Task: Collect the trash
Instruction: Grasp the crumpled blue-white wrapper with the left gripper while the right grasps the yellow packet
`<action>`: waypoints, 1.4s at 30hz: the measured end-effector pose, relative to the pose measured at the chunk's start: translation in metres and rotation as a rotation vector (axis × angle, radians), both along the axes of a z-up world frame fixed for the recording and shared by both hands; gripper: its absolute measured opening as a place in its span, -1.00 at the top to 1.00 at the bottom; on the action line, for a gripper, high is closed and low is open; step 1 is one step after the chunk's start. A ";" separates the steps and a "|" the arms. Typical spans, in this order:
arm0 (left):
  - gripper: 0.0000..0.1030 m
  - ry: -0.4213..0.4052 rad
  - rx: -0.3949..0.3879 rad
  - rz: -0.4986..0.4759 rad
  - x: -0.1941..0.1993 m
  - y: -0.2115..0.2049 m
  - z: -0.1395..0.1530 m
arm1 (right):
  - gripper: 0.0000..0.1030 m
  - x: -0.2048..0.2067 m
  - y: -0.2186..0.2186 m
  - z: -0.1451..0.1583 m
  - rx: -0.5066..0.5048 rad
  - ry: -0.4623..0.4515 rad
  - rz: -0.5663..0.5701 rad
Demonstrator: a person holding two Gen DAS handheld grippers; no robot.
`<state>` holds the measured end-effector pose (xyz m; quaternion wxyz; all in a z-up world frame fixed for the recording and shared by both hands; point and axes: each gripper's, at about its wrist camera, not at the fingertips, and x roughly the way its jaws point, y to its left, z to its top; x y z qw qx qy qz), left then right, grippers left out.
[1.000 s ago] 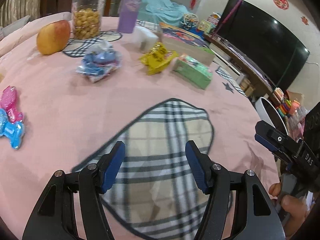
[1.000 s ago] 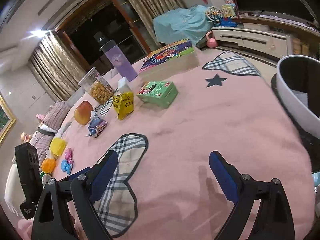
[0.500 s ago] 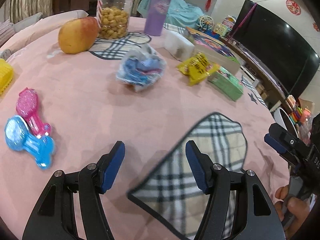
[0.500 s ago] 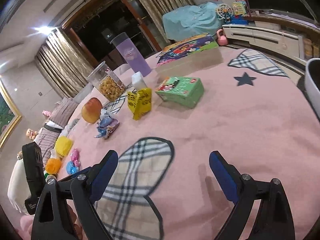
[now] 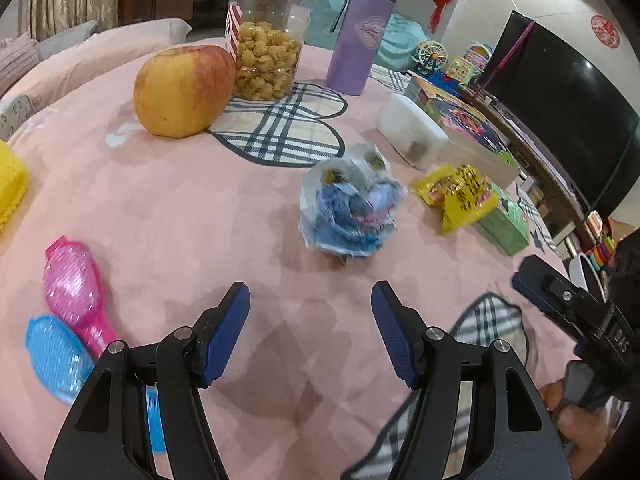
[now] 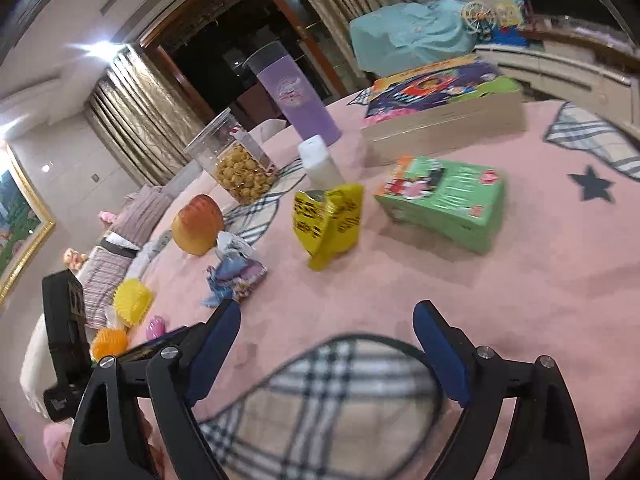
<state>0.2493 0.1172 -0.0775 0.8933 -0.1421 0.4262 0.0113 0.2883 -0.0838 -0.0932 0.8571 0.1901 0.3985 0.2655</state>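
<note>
On the pink cloth, a crumpled blue wrapper (image 5: 352, 208) is seen just ahead of the empty, parted left gripper (image 5: 310, 304). The yellow packet (image 6: 328, 220) is faced by the right gripper (image 6: 326, 324), its empty jaws wide though just narrowing. Only the left view shows the television (image 5: 560, 120).

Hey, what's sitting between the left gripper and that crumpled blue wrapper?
Nothing: in the left wrist view only bare pink cloth lies between the open left gripper and the crumpled blue wrapper.

- Pink blanket (image 5: 200, 208) with plaid heart patches (image 5: 280, 128)
- Blue-and-white crumpled wrapper (image 5: 350, 210)
- Yellow packet (image 6: 328, 220), black print
- Green box (image 6: 448, 204)
- Purple tumbler (image 5: 360, 48)
- Red-yellow apple (image 5: 184, 84)
</note>
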 end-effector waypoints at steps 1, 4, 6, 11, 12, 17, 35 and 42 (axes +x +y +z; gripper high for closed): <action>-0.25 -0.001 -0.013 -0.002 0.004 0.002 0.000 | -0.68 0.005 0.003 -0.002 0.013 0.009 0.002; -0.25 -0.011 -0.046 -0.013 0.012 0.005 0.000 | -0.61 0.019 0.011 -0.006 0.027 0.024 -0.002; -0.26 -0.016 -0.063 -0.028 0.017 0.005 0.002 | -0.59 0.028 0.016 -0.007 0.035 0.029 -0.005; -0.26 -0.040 -0.022 -0.053 0.032 -0.002 0.000 | -0.43 0.045 0.021 -0.012 0.039 0.036 -0.029; -0.25 -0.034 -0.024 -0.057 0.035 -0.002 -0.003 | -0.35 0.048 0.022 -0.014 0.039 0.045 -0.033; 0.48 -0.035 -0.020 -0.103 0.039 -0.009 -0.006 | 0.82 0.057 0.022 -0.024 0.050 0.103 -0.031; 0.67 -0.093 -0.055 -0.030 -0.017 -0.005 0.002 | -0.10 0.037 0.021 -0.006 0.030 0.043 -0.006; 0.67 -0.086 -0.052 -0.057 -0.015 -0.008 -0.004 | -0.10 0.069 0.043 -0.013 0.015 0.073 -0.071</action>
